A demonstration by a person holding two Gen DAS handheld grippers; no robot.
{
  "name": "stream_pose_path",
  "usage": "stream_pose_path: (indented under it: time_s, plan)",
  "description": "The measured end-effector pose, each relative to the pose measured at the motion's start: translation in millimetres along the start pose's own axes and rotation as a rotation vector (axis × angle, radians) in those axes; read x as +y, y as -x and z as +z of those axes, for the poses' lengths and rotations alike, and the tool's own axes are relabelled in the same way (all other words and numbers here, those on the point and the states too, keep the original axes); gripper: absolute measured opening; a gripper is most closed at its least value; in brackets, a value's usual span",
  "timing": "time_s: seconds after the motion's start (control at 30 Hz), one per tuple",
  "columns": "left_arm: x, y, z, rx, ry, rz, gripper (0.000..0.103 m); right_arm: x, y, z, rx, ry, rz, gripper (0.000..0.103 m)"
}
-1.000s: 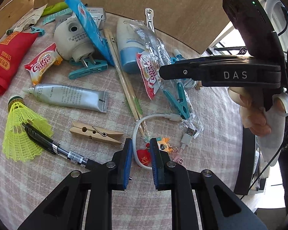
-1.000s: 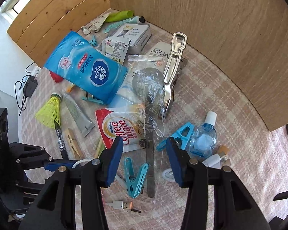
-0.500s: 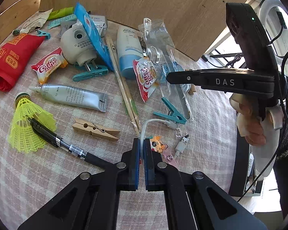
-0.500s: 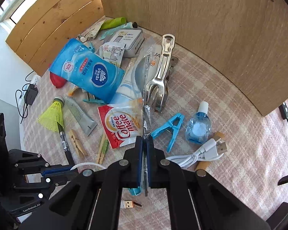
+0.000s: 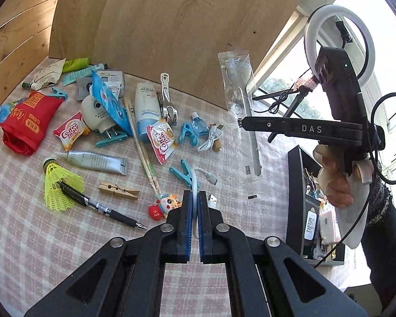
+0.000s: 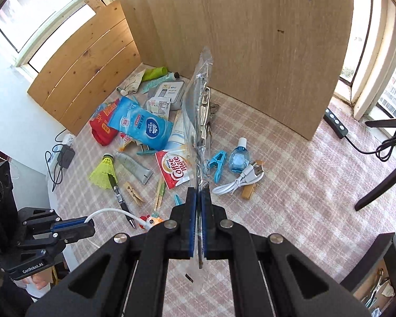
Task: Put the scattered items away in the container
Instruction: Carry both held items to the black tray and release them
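My left gripper [image 5: 194, 198] is shut on a short white USB cable [image 5: 203, 175] and holds it above the checked tablecloth; it shows from the right wrist view [image 6: 88, 223] too. My right gripper [image 6: 198, 194] is shut on a clear packet with a plastic spoon [image 6: 196, 111], lifted off the table; in the left wrist view the packet [image 5: 241, 105] hangs from the right gripper [image 5: 240, 124]. The dark container [image 5: 295, 192] stands at the right, with items inside. Scattered items lie across the table.
On the table lie a yellow shuttlecock [image 5: 56, 182], black pen [image 5: 105, 208], wooden peg [image 5: 118, 190], silver tube [image 5: 95, 161], Coffee-mate sachets [image 5: 161, 138], teal clips [image 5: 186, 133], a blue bottle [image 6: 239, 158], another white cable [image 6: 237, 182]. A wooden board [image 6: 250, 39] stands behind.
Both grippers closed, the left on the white cable and the right on the spoon packet. Both have since lifted their items up and away from the table.
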State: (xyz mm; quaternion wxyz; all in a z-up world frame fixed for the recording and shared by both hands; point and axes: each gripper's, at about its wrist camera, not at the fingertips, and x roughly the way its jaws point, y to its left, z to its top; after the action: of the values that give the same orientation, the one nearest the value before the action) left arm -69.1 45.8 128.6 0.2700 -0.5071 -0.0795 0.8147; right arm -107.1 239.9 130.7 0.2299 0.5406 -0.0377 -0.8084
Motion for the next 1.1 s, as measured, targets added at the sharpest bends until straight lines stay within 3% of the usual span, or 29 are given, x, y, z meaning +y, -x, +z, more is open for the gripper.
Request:
stream_pose_path:
  time_s: [0.23, 0.43, 0.77, 0.83, 0.87, 0.9, 0.97, 1.1]
  plan:
    - [-62, 2, 5, -0.013, -0.089, -0.091, 0.003, -51, 86, -50, -0.061, -0.148, -0.095, 0.004]
    - [-143, -21, 11, 0.003, -0.186, -0.195, 0.003, -119, 167, -122, -0.105, -0.325, -0.23, 0.004]
    - [-277, -75, 14, 0.054, -0.317, -0.316, 0.003, -220, 240, -243, -0.096, -0.583, -0.407, 0.004]
    - [-296, -88, 10, 0.096, -0.333, -0.297, 0.02, -225, 246, -255, -0.101, -0.573, -0.428, 0.006]
    - [-302, -93, 8, 0.108, -0.338, -0.283, 0.042, -226, 248, -260, -0.098, -0.575, -0.448, 0.017]
    - [-306, -95, 6, 0.1, -0.342, -0.276, 0.046, -227, 250, -263, -0.101, -0.582, -0.469, 0.037]
    - [-309, -94, 3, 0.088, -0.351, -0.266, 0.046, -223, 256, -264, -0.139, -0.573, -0.498, 0.056]
    - [-297, -90, 2, 0.09, -0.344, -0.248, 0.045, -213, 255, -255, -0.159, -0.538, -0.518, 0.056]
